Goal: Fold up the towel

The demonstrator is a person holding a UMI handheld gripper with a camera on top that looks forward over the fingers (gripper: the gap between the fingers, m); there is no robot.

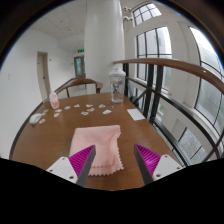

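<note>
A pink towel (99, 146) with a scalloped edge lies flat on the brown wooden table (50, 135), just ahead of and partly between my fingers. My gripper (114, 160) is open, its magenta pads spread wide apart. The left fingertip (82, 158) overlaps the towel's near left edge; the right fingertip (147, 157) stands clear of the towel on its right. Nothing is held.
At the table's far end stand a tall clear container (117, 87), a pink cup (54, 101), several small white scraps (88, 111) and a white sheet (136, 114). A wooden railing (180, 70) and windows run along the right. A white pillar (104, 40) rises behind.
</note>
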